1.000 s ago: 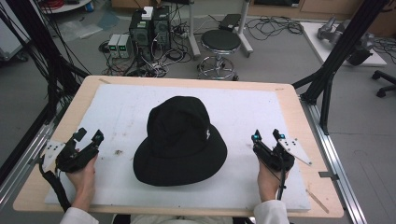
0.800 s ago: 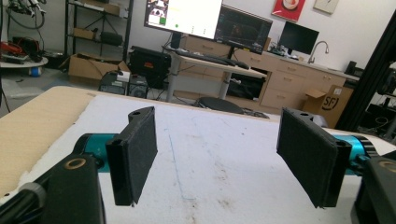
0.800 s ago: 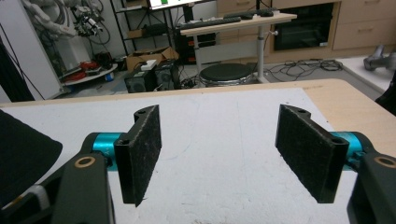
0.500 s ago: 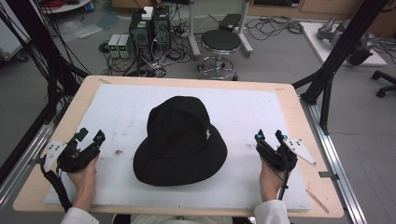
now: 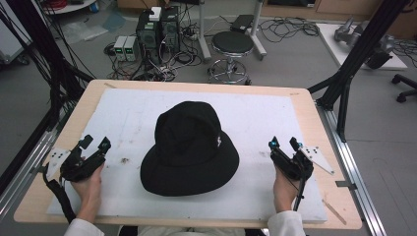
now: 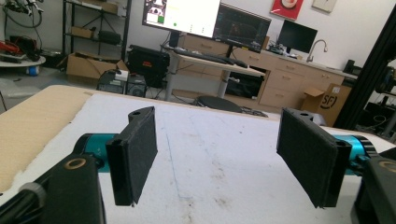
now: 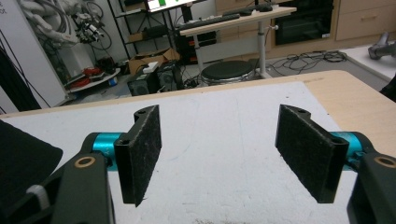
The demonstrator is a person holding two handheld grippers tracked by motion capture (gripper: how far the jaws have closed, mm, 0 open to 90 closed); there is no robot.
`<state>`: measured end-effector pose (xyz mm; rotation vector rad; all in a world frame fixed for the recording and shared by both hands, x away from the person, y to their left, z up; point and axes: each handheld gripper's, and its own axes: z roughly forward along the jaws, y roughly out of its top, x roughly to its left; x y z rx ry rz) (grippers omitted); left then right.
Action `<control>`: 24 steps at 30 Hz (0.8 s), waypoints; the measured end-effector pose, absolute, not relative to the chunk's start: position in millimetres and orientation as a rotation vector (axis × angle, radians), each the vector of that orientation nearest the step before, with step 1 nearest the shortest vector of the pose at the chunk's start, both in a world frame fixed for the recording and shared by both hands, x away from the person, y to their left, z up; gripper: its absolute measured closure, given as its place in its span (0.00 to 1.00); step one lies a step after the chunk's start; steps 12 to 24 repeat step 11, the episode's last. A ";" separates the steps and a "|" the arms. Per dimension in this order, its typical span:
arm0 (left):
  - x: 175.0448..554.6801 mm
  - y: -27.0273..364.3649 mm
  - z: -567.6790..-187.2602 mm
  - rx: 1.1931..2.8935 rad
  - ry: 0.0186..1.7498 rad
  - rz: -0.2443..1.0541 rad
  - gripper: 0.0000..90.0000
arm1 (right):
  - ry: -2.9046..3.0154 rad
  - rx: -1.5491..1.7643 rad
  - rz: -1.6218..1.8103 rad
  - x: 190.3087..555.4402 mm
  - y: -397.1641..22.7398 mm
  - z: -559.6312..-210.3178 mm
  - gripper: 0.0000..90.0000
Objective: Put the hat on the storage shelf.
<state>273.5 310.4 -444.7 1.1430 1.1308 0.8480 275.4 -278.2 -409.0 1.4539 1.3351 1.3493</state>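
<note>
Currently black bucket hat (image 5: 189, 142) is sitting mid-counter (image 5: 305, 105), crown up. Left hand-held gripper (image 5: 95, 144) and right hand-held gripper (image 5: 284, 143) are resting near the front corners, jaws spread wide, holding nothing.

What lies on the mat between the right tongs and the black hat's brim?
Nothing: in the high view, the stretch of white mat between the right tongs and the black hat is bare apart from faint smudges.

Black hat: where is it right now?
In the high view the black hat lies brim-down at the middle of the white mat, between the left gripper and right gripper, touching neither.
</note>
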 end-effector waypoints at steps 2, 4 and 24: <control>273.5 310.3 -444.7 1.144 1.131 0.848 0.32 | 1.334 1.459 1.349 275.1 -278.6 -408.9 0.34; 273.5 310.2 -444.9 1.143 1.131 0.849 0.32 | 1.333 1.461 1.351 275.3 -278.7 -409.1 0.34; 273.3 310.4 -445.1 1.142 1.133 0.850 0.32 | 1.330 1.469 1.355 275.5 -280.3 -409.8 0.34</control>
